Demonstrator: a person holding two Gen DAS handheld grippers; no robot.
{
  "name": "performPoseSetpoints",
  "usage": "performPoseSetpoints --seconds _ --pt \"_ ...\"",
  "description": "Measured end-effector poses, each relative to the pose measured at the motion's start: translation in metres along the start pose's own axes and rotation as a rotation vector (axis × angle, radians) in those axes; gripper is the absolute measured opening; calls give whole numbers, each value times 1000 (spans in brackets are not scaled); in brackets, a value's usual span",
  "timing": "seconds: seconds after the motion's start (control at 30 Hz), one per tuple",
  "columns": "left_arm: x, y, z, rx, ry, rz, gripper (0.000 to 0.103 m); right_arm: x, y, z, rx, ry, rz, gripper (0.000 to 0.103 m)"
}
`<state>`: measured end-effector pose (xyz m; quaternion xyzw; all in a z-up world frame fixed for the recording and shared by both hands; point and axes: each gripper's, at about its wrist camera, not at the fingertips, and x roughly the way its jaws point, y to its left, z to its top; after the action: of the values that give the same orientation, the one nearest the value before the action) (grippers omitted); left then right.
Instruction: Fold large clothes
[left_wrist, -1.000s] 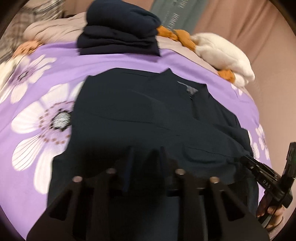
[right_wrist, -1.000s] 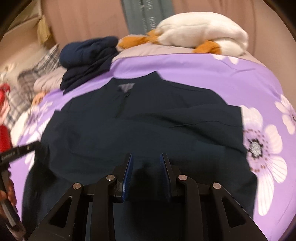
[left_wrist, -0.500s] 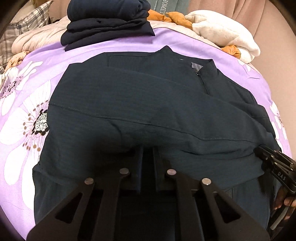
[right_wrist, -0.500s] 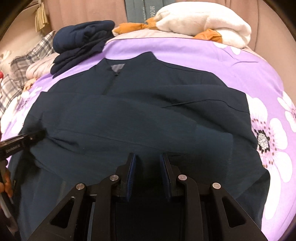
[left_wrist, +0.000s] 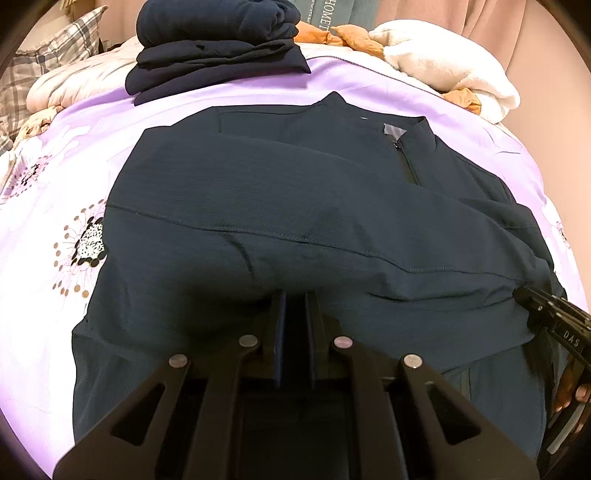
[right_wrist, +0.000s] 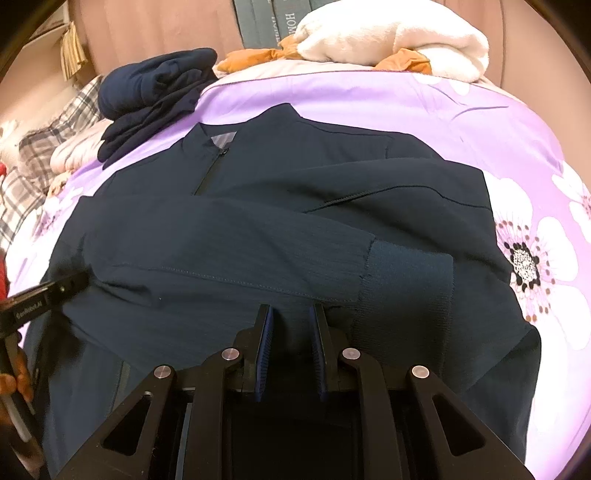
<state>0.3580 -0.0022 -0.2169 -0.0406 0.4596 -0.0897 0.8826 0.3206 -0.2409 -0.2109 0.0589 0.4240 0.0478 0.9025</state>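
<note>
The left gripper and right gripper stand slightly parted, gripping nothing, above the jacket spread on the bed. Only the right view shows the cuff. Folded clothes lie beyond.

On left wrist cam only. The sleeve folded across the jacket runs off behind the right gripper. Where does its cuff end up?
Observer: The ribbed cuff lies flat on the jacket front, ahead and to the right of the right gripper.
Operator: Overhanging the jacket's edge?
Observer: No. It stops short; dark jacket fabric shows beyond it before the purple bedspread starts.
Operator: Anything off the bed's left side?
Observer: Yes, there's something red at the frame's left edge, past the plaid pillow; too cropped to identify.
</note>
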Motion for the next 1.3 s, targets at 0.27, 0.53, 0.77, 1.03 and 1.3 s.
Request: performPoseSetpoints --seconds 0.27,0.53,0.77,1.03,1.3 --pt "-11 7 -8 -12 21 23 12 -11 -11 0 47 -4 13 17" --pt "-55 16 -39 -39 15 52 32 -47 -39 -17 126 -27 -53 25" --pt "-110 10 -88 -8 -24 59 66 -96 -30 -52 123 -47 -2 52" --pt "-136 -6 -153 69 -1 64 70 -115 21 -110 -23 11 53 56" --pt "-127 -4 -199 94 52 106 74 -103 40 -155 -114 75 -19 56"
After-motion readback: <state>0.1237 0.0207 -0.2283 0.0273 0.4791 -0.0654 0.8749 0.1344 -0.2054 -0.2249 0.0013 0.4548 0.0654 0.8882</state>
